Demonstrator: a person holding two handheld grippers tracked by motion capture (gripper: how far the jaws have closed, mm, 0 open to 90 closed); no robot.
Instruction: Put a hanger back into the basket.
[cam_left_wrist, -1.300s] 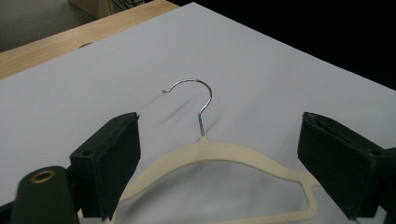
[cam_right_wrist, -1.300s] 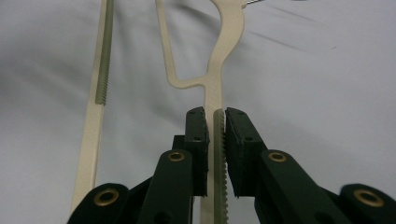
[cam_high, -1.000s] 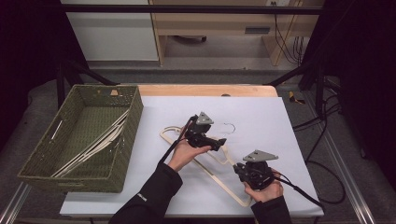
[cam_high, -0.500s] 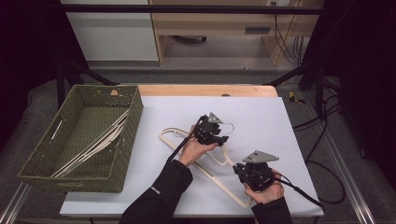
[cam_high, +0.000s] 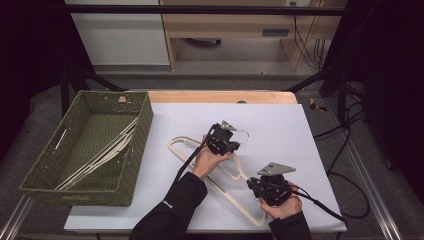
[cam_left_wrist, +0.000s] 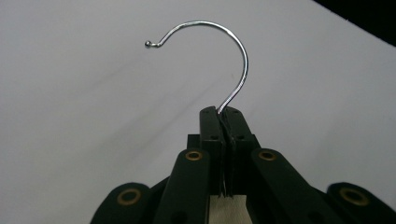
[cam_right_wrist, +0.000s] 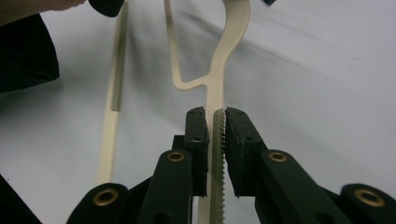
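Observation:
A cream plastic hanger (cam_high: 227, 192) lies on the white table (cam_high: 285, 125), its metal hook (cam_high: 243, 133) pointing away from me. My left gripper (cam_high: 235, 144) has just been closing and is now shut on the base of the hook (cam_left_wrist: 233, 56); in the left gripper view its jaws (cam_left_wrist: 223, 114) meet on the wire. My right gripper (cam_high: 252, 184) is shut on the hanger's near arm. The right gripper view shows the ridged arm (cam_right_wrist: 217, 140) pinched between the pads (cam_right_wrist: 200, 126), with the rest of the hanger (cam_right_wrist: 233, 28) running away.
A green woven basket (cam_high: 131, 150) stands at the table's left and holds several cream hangers (cam_high: 100, 155). Cables trail off the right edge (cam_high: 325, 207). A wooden strip (cam_high: 220, 96) borders the table's far side.
My left gripper has moved right along the hanger to the hook's base and its jaws have shut on the wire. The right gripper has kept its grip in place.

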